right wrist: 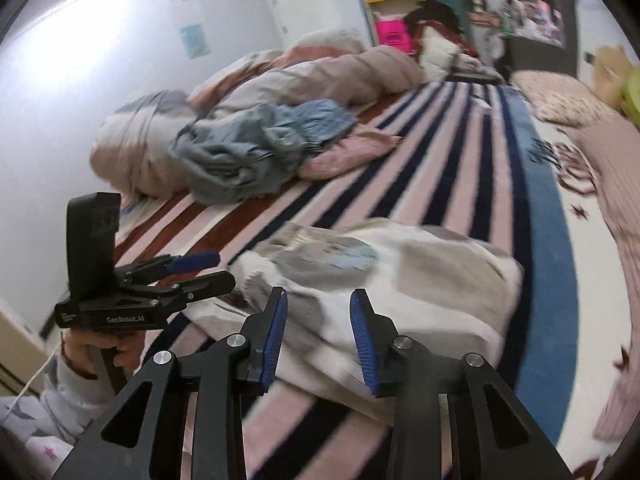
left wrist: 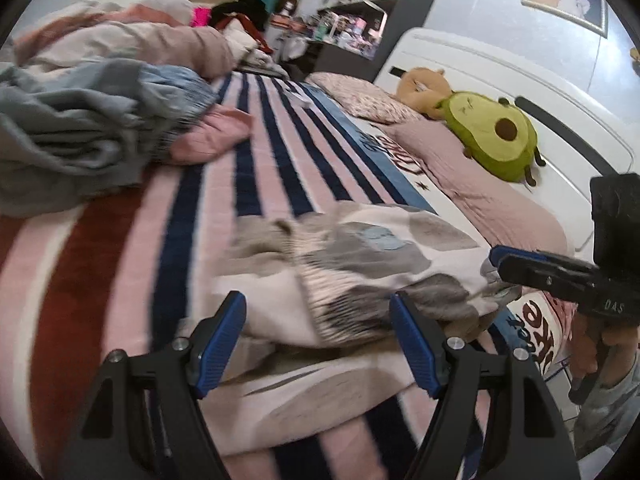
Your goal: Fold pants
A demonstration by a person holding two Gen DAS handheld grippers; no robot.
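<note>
The pants (left wrist: 352, 272) are cream with grey and blue patches and lie bunched on the striped blanket (left wrist: 192, 216). They also show in the right wrist view (right wrist: 400, 280). My left gripper (left wrist: 318, 312) is open just in front of the pants, the cloth lying between its blue pads without being pinched. It shows from the side in the right wrist view (right wrist: 218, 268), jaws apart. My right gripper (right wrist: 318, 304) is open over the near edge of the pants. In the left wrist view it (left wrist: 500, 258) reaches in from the right, touching the pants' right edge.
A heap of grey-blue and pink clothes (left wrist: 80, 128) lies at the far left beside a rumpled duvet (right wrist: 304, 76). An avocado plush (left wrist: 492, 136) and a brown plush (left wrist: 424, 88) lie by the white headboard (left wrist: 520, 92). Pink pillows (left wrist: 472, 176) lie on the right.
</note>
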